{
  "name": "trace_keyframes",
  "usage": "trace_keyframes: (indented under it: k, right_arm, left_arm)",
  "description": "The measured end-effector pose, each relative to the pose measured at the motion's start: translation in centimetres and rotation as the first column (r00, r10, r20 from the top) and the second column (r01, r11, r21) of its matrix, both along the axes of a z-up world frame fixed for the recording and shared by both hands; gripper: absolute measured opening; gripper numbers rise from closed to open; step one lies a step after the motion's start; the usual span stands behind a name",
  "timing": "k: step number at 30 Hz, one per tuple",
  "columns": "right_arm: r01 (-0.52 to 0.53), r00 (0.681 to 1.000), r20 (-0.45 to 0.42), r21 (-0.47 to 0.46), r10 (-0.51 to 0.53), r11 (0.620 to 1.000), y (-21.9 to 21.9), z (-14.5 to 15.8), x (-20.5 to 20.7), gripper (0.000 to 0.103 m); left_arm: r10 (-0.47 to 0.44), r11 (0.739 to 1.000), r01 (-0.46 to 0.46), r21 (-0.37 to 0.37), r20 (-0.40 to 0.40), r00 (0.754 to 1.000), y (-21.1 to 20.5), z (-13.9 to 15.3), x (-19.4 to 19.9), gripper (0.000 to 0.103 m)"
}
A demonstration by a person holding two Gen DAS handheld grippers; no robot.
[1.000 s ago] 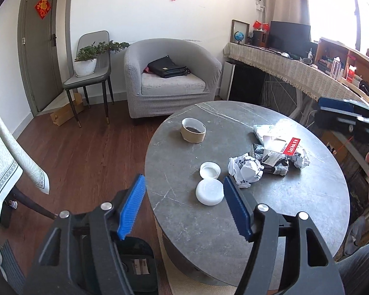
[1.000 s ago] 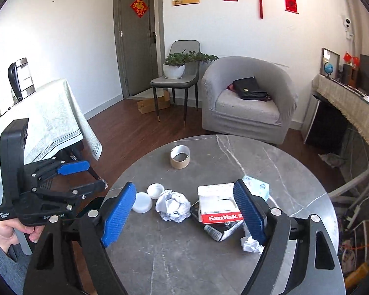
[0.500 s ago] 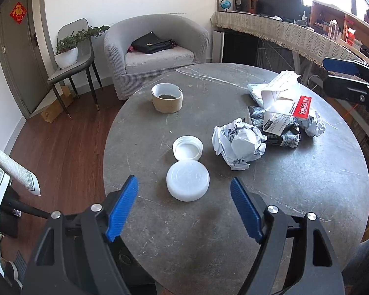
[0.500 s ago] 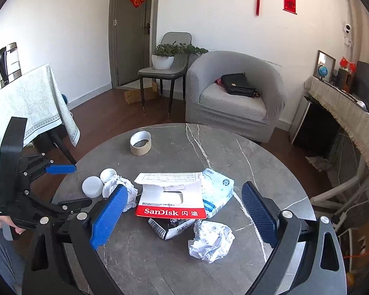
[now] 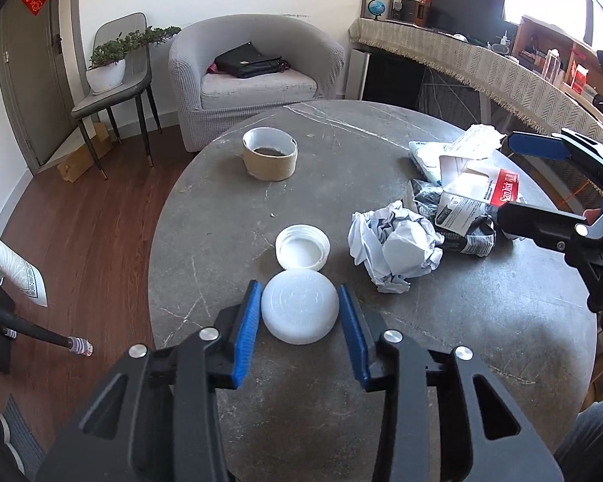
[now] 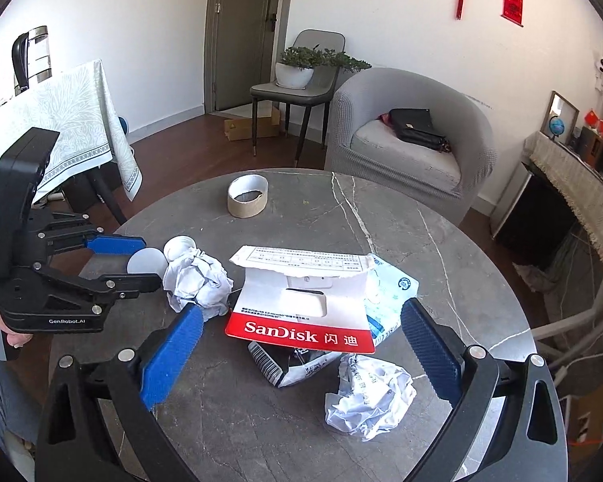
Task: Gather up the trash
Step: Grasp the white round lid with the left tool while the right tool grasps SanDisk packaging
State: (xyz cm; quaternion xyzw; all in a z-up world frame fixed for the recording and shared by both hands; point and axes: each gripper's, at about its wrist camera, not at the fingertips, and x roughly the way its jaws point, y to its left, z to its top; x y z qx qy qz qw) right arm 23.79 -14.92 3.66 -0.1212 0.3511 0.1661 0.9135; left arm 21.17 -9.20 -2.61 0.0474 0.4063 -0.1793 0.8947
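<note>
On the round grey table (image 5: 309, 401) my left gripper (image 5: 299, 307) has its blue pads around a white domed plastic lid (image 5: 299, 307), close to both sides; I cannot tell if they touch it. A smaller white cap (image 5: 302, 247) lies just beyond. A crumpled paper ball (image 5: 394, 249) lies to the right. My right gripper (image 6: 301, 331) is open over a red and white SanDisk card package (image 6: 301, 313), with a second crumpled paper (image 6: 368, 401) and a blue-white wrapper (image 6: 390, 293) between its fingers.
A cardboard tape roll (image 5: 269, 158) stands at the table's far side. A grey armchair (image 5: 257, 76) with a black bag and a chair with a potted plant (image 5: 108, 68) stand behind. A cloth-covered table (image 6: 60, 120) is at the left.
My left gripper has moved down and forward and narrowed around the white domed lid. My right gripper has moved closer over the SanDisk package.
</note>
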Motion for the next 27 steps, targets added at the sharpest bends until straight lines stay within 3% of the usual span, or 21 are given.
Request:
trace_keyframes:
  k: [12, 27]
  right_arm:
    - [0.039, 0.999, -0.027, -0.002, -0.039, 0.999, 0.7, -1.3, 2.7, 0.099]
    - [0.095, 0.994, -0.048, -0.039, -0.097, 0.995, 1.2, -2.2, 4.3, 0.099]
  left_arm:
    - [0.027, 0.995, -0.026, -0.101, 0.015, 1.0, 0.6, 1.8, -1.1, 0.042]
    - [0.043, 0.99, -0.038, -0.138, 0.036, 0.998, 3.7, 2.9, -2.3, 0.042]
